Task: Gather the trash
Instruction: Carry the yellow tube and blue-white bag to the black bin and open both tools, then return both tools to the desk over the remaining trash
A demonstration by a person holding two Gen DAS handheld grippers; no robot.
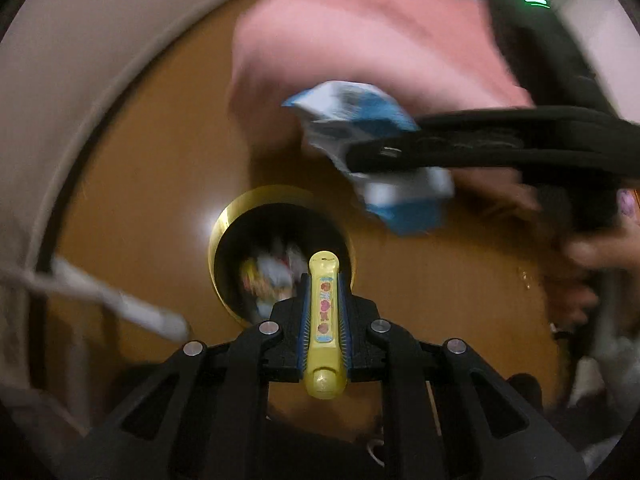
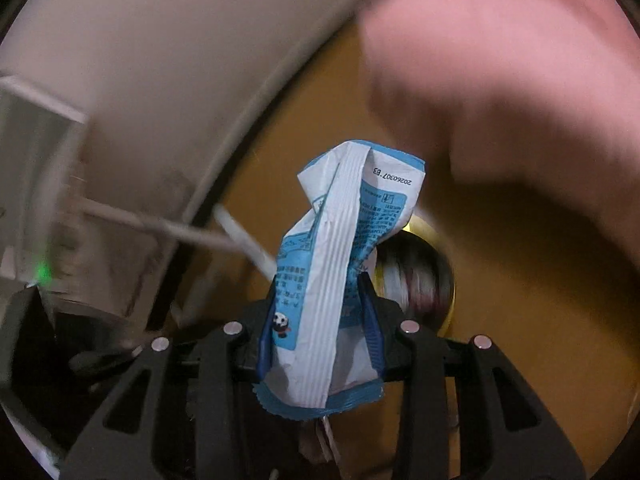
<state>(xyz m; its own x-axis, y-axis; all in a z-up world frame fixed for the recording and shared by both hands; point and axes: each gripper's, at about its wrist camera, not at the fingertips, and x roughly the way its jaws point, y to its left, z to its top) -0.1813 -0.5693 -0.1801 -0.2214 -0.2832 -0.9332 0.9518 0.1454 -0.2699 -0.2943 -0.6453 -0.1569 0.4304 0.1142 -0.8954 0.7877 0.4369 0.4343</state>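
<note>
My left gripper [image 1: 325, 284] is shut on a narrow yellow packet [image 1: 325, 320] with a printed strip, and it points down. Right below it is a round bin with a yellow rim [image 1: 218, 236], and blurred wrappers lie inside. My right gripper [image 2: 320, 284] is shut on a crumpled blue and white wrapper [image 2: 340, 240]. The same bin's rim [image 2: 424, 226] shows just behind that wrapper. In the left wrist view the right gripper [image 1: 352, 152] comes in from the right with the wrapper [image 1: 360, 120], above and to the right of the bin.
The bin stands on an orange-brown wooden floor [image 1: 160, 160]. A pale wall [image 1: 80, 60] curves along the left. Thin white rods [image 1: 120, 304] stick out at lower left. A blurred pink cloth shape [image 1: 360, 40] fills the top. A hand [image 1: 592, 248] is at the right edge.
</note>
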